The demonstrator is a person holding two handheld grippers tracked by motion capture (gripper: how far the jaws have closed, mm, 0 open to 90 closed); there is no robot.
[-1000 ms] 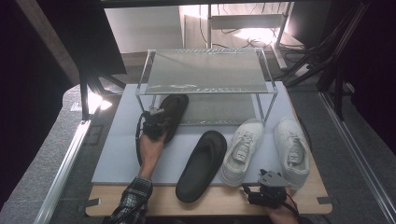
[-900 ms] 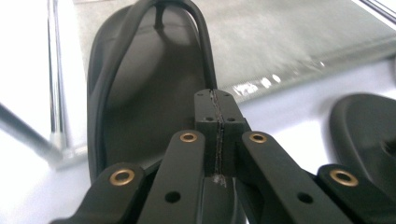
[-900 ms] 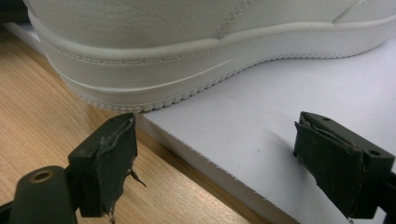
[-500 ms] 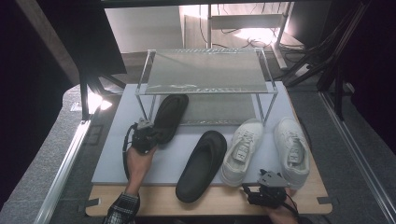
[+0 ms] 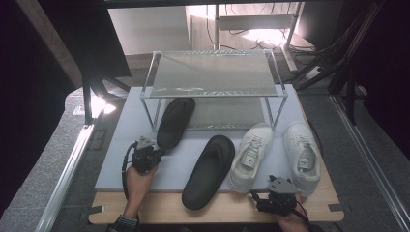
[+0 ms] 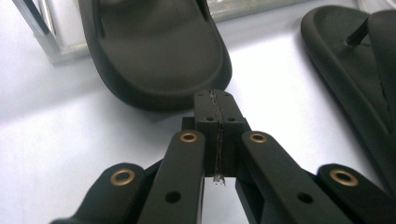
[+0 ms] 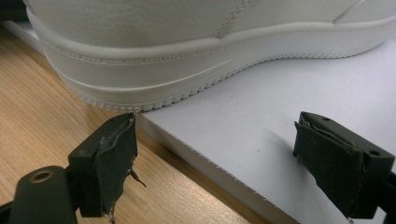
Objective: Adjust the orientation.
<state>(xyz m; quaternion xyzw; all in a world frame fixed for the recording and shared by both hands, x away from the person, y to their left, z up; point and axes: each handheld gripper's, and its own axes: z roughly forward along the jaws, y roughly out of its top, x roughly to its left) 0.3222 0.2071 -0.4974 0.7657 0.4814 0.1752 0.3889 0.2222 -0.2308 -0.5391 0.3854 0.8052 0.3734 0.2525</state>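
**Currently: left gripper shut, just clear of slipper heel**

The left gripper [image 6: 215, 100] has its jaws pressed together, holding nothing. The black slipper [image 5: 175, 121] lies at its twelve o'clock, heel just beyond the tips, toe under the rack [image 5: 212, 73]. The right gripper [image 7: 215, 154] stands wide, the white sneaker [image 7: 196, 51] at its twelve o'clock, untouched.

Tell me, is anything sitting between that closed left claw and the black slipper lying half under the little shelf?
Nothing visible does. The left gripper, jaws shut and empty, points straight at the heel of the black slipper, with only bare grey mat in the narrow gap between them. The other black slipper lies off to the side.
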